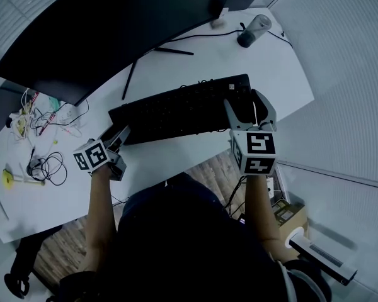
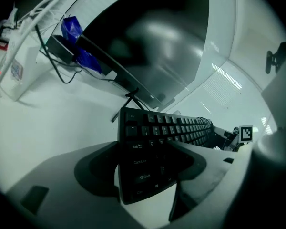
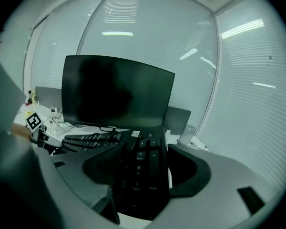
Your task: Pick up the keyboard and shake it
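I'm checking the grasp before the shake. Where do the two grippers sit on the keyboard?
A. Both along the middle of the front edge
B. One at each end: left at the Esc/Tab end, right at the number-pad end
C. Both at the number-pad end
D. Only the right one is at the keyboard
B: the left gripper has the Esc, Tab and Shift end of the keyboard between its jaws, and the right gripper has the number-pad end.

My head camera looks steeply down on the keyboard. My left and right gripper views sit close at its eight and four o'clock ends, sharing the monitor.
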Available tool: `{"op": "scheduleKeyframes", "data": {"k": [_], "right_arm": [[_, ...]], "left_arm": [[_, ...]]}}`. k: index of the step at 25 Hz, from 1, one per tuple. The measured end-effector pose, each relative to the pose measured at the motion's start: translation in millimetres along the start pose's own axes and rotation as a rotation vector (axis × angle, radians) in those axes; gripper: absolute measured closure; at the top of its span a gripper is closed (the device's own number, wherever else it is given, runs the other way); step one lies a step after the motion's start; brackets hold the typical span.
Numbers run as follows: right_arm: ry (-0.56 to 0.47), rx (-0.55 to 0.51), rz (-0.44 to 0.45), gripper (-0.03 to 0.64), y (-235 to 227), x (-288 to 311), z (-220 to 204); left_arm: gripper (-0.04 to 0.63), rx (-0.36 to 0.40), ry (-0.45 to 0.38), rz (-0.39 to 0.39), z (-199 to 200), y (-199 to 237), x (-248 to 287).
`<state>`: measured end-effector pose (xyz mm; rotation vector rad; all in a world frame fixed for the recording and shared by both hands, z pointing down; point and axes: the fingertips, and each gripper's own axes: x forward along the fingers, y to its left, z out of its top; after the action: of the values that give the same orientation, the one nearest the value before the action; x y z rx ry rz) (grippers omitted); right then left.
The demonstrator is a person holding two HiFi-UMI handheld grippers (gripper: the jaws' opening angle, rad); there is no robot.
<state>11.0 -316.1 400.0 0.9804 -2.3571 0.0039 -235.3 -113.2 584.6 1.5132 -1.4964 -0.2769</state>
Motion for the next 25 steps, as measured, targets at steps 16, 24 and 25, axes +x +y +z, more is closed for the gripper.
{"op": "scheduleKeyframes", "data": {"k": [16,24,25], "right_arm": [[0.122,0.742,0.242,0.310,23.7,55.6,-146.7],[0.187,0.977,0.374,0.310,65.3,64.7,-189.3],[0.189,0.997,0.383,0.310,69.4,64.6,-192.0]], "left_arm": [[0.267,0.545,-0.025,0.394,80.1,-76.8,-70.1],[0.267,0.782,-0.027,0.496,94.2,-112.7,-82.2],[0.267,0.803,-0.032,0.501,96.3,-116.5,-83.0]]}}
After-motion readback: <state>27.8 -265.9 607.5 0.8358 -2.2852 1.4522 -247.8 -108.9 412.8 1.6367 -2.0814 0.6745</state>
